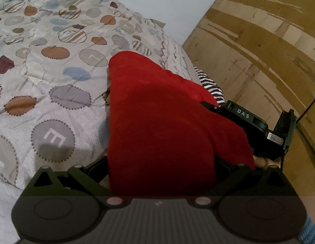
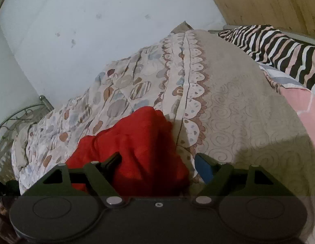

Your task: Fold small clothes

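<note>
A red garment [image 1: 157, 126] fills the middle of the left wrist view and drapes over my left gripper [image 1: 161, 174], hiding its fingertips; the cloth runs between the arms, which seem to hold it. The right gripper's body [image 1: 259, 126] shows behind the cloth at the right. In the right wrist view the same red garment [image 2: 137, 152] bunches between the fingers of my right gripper [image 2: 159, 168]. Its fingers stand wide apart, a black one at the left and a blue pad [image 2: 204, 170] at the right.
A patterned quilt with coloured circles [image 1: 51, 77] covers the bed, and shows in the right wrist view too [image 2: 228, 105]. A zebra-striped cloth [image 2: 279, 46] lies at the far right. A white wall [image 2: 86, 30], wooden panelling [image 1: 259, 40] and a metal bed frame [image 2: 19, 118] surround the bed.
</note>
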A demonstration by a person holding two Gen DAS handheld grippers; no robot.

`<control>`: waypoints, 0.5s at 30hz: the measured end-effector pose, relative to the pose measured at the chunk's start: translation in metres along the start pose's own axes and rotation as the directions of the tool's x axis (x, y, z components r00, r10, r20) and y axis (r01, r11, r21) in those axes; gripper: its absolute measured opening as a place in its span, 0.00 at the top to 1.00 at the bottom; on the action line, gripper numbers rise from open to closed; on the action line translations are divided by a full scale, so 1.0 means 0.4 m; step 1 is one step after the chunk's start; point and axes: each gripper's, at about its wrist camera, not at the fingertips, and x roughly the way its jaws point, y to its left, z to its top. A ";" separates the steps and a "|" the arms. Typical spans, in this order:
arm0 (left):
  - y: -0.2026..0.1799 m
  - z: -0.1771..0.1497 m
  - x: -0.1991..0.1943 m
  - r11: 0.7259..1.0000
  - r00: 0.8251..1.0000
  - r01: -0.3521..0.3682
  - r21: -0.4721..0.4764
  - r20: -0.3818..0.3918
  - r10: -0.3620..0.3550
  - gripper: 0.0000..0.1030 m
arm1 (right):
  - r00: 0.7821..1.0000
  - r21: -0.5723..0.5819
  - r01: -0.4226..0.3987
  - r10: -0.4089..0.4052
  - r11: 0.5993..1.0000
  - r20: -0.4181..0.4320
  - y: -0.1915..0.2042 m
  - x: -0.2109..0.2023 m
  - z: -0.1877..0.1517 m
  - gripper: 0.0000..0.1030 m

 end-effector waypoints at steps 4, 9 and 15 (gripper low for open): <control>0.000 0.001 -0.001 1.000 1.000 0.002 -0.004 -0.001 -0.002 0.00 | 1.000 -0.004 0.003 -0.003 1.000 -0.005 0.000 0.004 0.002 0.23; 0.000 0.001 -0.001 1.000 1.000 0.001 -0.004 -0.001 -0.001 0.00 | 1.000 -0.003 0.001 -0.001 1.000 0.002 0.001 0.005 0.001 0.23; -0.001 0.001 -0.002 1.000 1.000 0.003 -0.009 -0.001 -0.003 0.00 | 1.000 -0.016 0.008 -0.008 1.000 0.015 0.003 0.003 -0.008 0.23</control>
